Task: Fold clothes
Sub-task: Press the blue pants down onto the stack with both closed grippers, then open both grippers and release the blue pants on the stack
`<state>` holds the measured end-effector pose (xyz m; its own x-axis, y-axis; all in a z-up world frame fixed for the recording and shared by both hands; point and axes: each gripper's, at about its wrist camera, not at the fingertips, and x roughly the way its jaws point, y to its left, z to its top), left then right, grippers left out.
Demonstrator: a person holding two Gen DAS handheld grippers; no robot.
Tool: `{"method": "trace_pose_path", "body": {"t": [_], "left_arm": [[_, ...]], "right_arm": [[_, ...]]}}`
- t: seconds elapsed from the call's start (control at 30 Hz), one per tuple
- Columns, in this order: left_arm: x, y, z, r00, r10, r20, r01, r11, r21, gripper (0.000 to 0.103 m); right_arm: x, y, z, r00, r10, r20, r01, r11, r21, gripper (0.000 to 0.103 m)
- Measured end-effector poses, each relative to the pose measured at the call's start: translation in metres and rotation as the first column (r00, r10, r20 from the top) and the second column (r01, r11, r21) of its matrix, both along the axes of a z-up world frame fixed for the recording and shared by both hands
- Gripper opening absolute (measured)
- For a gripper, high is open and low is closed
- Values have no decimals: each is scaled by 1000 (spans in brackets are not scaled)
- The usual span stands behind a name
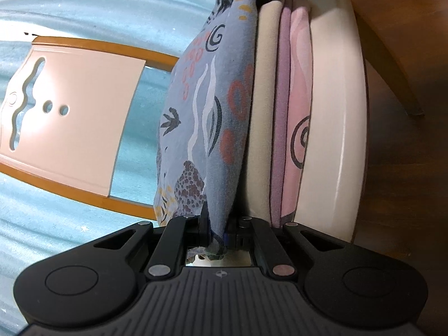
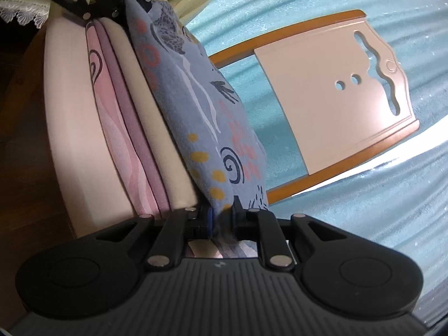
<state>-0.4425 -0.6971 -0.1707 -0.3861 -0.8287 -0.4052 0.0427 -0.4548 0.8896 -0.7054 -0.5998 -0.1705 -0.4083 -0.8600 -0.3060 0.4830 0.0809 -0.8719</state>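
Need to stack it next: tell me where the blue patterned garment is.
The blue patterned garment hangs pinched between both grippers, against the folded cream and pink pile on the chair seat.

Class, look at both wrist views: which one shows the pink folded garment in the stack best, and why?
The right wrist view: the pink folded garment lies broad, its swirl and wavy lines clear, below the blue patterned garment. In the left wrist view it is a narrower strip, seen edge-on.

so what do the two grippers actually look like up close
Both look alike. The left gripper is matte black plastic: a ribbed grey-black base with a small logo, a round raised disc on each side, and angled link arms joined by silver pins. One of its fingertips has a blue pad. The right gripper has the same build, also with a blue pad. No cables or sleeves show.
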Motion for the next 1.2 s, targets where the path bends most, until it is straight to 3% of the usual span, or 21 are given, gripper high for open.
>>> {"method": "trace_pose_path", "body": {"t": [0.1, 0.2, 0.3, 0.37, 0.47, 0.73, 0.93, 1.1, 1.2], "left_arm": [[4, -12, 5, 1000, 7, -17, -7, 1000, 18, 2], [6, -26, 11, 999, 15, -30, -14, 999, 36, 9], [8, -31, 12, 999, 19, -39, -18, 999, 27, 20], [12, -32, 17, 997, 27, -69, -25, 999, 30, 35], [22, -29, 28, 991, 45, -130, -38, 997, 62, 50], [45, -21, 45, 956, 131, -262, -83, 979, 186, 50], [58, -15, 58, 937, 159, -310, -80, 964, 252, 58], [61, -24, 74, 894, 198, -401, -83, 954, 288, 58], [50, -35, 81, 879, 216, -426, -81, 946, 313, 58]], "right_arm": [[1, 0, 1, 1000, -1, -7, 1, 1000, 0, 13], [4, -2, 12, 1000, -17, 19, 17, 1000, 12, 12], [11, 0, 10, 1000, -24, -11, 24, 999, 27, 14], [11, 4, 14, 1000, -28, 2, 28, 999, 17, 13], [11, 12, 21, 999, -34, 31, 34, 999, 7, 14], [7, 18, 31, 991, -48, 125, 44, 999, 28, 11], [11, 27, 33, 987, -56, 149, 51, 998, 38, 12], [9, 44, 59, 957, -66, 282, 69, 998, -2, 12], [0, 46, 77, 930, -68, 362, 97, 993, -63, 19]]}}
